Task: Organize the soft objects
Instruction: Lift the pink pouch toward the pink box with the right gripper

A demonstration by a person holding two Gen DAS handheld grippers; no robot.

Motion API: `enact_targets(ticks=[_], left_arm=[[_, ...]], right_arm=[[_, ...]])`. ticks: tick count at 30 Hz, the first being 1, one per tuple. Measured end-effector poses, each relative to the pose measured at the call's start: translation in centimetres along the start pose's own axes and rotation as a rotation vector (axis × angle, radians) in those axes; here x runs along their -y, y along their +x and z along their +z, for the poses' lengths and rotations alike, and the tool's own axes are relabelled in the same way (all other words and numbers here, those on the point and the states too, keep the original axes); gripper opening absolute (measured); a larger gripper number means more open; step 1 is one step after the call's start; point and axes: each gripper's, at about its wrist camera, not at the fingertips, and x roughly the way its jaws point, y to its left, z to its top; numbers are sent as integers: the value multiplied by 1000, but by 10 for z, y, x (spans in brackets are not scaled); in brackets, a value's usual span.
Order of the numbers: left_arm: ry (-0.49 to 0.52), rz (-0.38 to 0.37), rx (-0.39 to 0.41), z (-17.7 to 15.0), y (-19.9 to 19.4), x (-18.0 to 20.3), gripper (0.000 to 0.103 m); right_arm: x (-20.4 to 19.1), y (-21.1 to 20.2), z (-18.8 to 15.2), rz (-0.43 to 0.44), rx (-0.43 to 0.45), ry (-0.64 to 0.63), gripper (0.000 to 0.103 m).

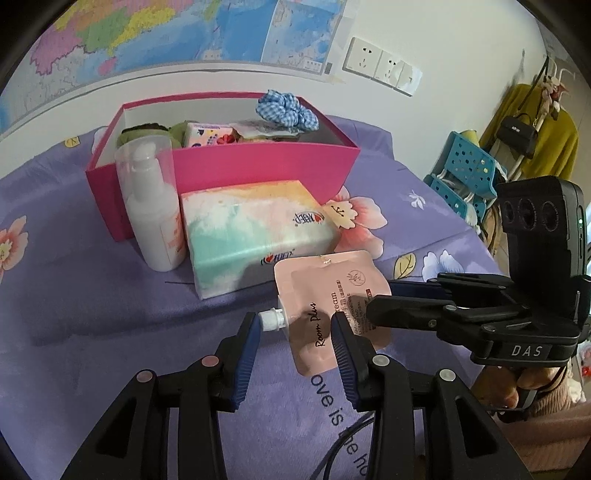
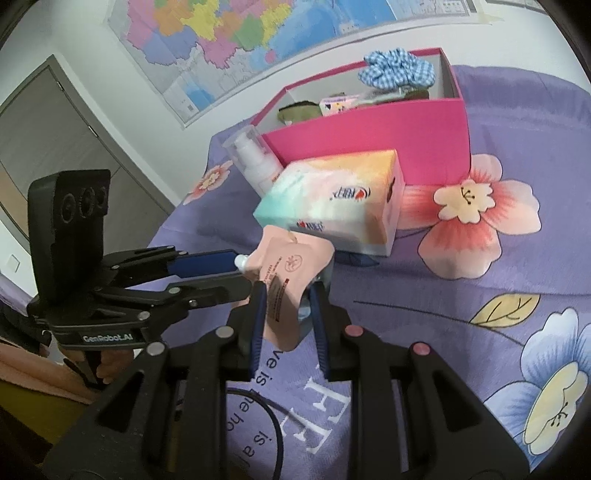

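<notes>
A pink spouted cream pouch (image 1: 328,310) (image 2: 291,273) is held above the purple floral sheet. My right gripper (image 2: 286,295) is shut on its right edge; it comes in from the right in the left wrist view (image 1: 373,314). My left gripper (image 1: 293,328) is open, its fingers either side of the pouch's spout end without pinching it; it also shows in the right wrist view (image 2: 236,269). Behind stand a pastel tissue pack (image 1: 255,232) (image 2: 332,206), a white pump bottle (image 1: 151,206) (image 2: 255,158) and a pink box (image 1: 229,170) (image 2: 373,136) holding a blue gingham scrunchie (image 1: 286,109) (image 2: 399,68) and other soft items.
The bed sheet (image 1: 92,302) (image 2: 461,332) spreads all around. A wall with a map (image 1: 147,33) lies behind the box. A blue plastic rack (image 1: 465,173) and a coat stand with yellow clothing (image 1: 532,129) are off the bed's right side. A door (image 2: 48,147) is at left.
</notes>
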Motion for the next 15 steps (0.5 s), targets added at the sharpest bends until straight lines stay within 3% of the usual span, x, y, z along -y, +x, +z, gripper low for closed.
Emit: enact_targets(ticks=[15], left_arm=[[10, 20, 25, 6, -6, 4, 39]], right_arm=[[-6, -3, 13, 5, 32, -28, 27]])
